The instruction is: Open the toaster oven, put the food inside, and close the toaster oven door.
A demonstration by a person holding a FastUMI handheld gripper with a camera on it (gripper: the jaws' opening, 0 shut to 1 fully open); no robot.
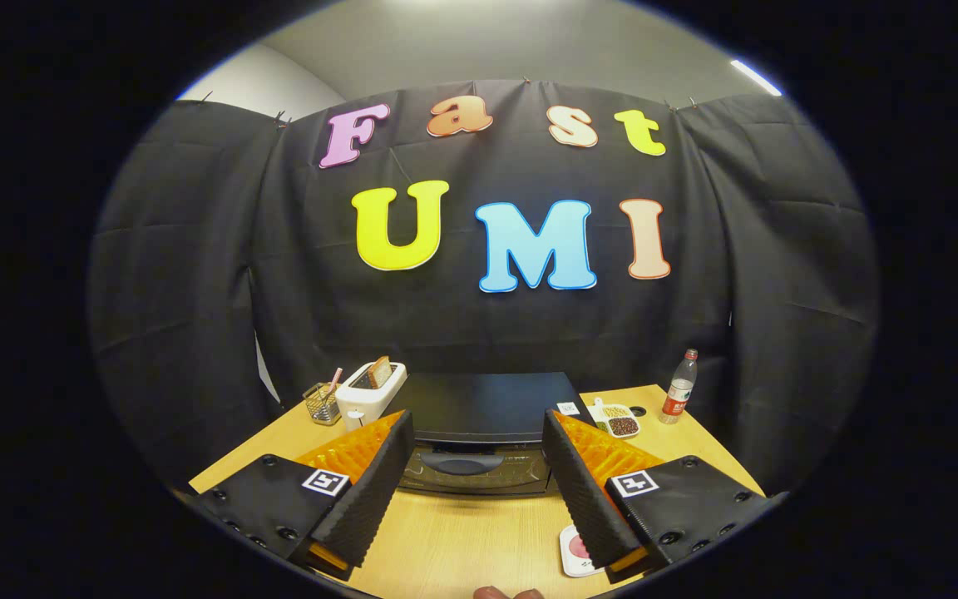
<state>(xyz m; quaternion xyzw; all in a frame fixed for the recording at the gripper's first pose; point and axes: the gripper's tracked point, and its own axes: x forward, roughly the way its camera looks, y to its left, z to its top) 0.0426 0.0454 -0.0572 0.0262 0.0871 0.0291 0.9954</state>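
The claw (pixel 475 466) is being held wide open and empty before the shut oven (pixel 479 433), whose stiff door is best pulled by its handle (pixel 462 462).

Booth interior. A black cloth wall (pixel 479 316) hangs in creased panels far beyond the fingers, clipped along its top edge and wrapping round on both sides. Above the cloth, a plain grey wall (pixel 512 42) rises to the ceiling; a white wall panel (pixel 254 83) shows over the cloth's upper left corner. A strip light (pixel 755 77) glows at upper right, and a second, diffuse glow falls from directly overhead. A light wooden table (pixel 462 541) extends beneath and ahead of the fingers to the foot of the cloth, its surface evenly lit with soft reflections.
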